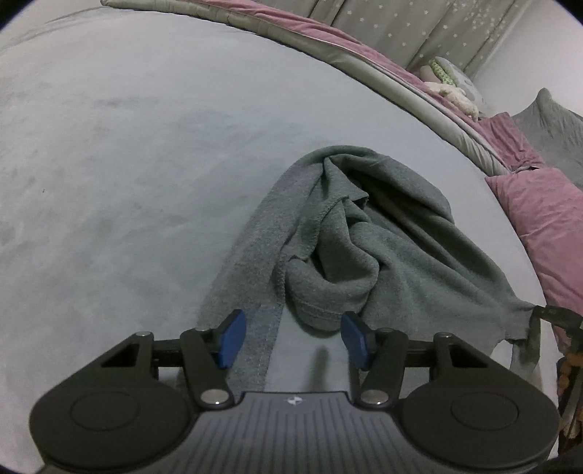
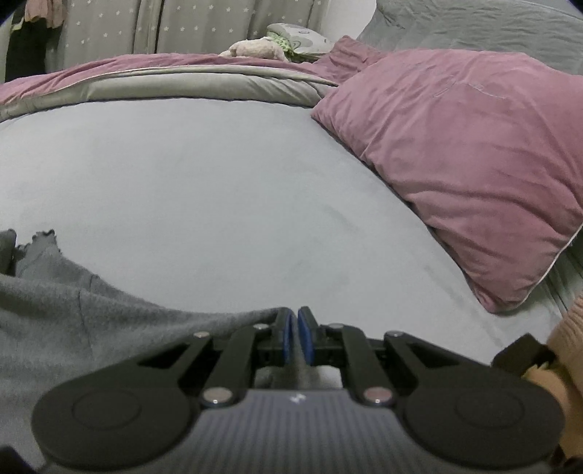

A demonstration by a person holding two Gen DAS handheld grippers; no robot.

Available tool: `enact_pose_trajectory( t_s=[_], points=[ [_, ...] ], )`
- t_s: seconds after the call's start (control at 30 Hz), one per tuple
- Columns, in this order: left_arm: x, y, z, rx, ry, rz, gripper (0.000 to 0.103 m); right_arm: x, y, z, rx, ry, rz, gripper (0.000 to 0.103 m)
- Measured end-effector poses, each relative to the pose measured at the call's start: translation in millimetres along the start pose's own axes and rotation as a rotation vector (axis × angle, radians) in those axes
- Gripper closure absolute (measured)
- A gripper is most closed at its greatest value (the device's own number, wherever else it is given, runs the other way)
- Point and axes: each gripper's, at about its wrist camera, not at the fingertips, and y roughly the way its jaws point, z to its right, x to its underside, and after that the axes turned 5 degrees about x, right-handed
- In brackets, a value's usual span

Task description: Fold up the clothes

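The grey garment (image 1: 349, 233) lies bunched in a heap on the bed (image 1: 127, 164), so folding has, I judge, barely begun. The right tool (image 2: 294, 337) pinches one edge of it, pulled taut to the right. The left tool (image 1: 291, 337) stands wide at the near edge, gripping nothing; spreading flat and all folds remain.

Grey-green garment (image 1: 364, 233), pale grey-blue sheet (image 1: 127, 146), mauve pillow (image 2: 455, 153), star-dotted grey curtain (image 2: 182, 29), blue gripper pads (image 1: 233, 337).

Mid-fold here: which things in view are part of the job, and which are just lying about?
In the job: grey garment; right claw, shut on its edge; left claw, open.
Lying about: pink pillow; pink-and-grey duvet; soft toy.
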Motion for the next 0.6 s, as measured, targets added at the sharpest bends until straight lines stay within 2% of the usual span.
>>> enact_pose_trajectory(
  t_s=[0.07,0.3,0.6],
  points=[
    [0.0,-1.0,1.0,-0.001,0.004,-0.005,0.047,2.2,-3.0,0.8,-0.003,0.010,-0.001,0.090],
    [-0.3,-4.0,3.3,-0.002,-0.016,-0.017,0.047,12.9,-27.4,5.7,-0.062,0.061,-0.004,0.060],
    [-0.4,-8.5,8.0,0.003,-0.003,-0.025,0.046,43.7,-64.2,8.3,-0.189,0.156,-0.064,0.049]
  ],
)
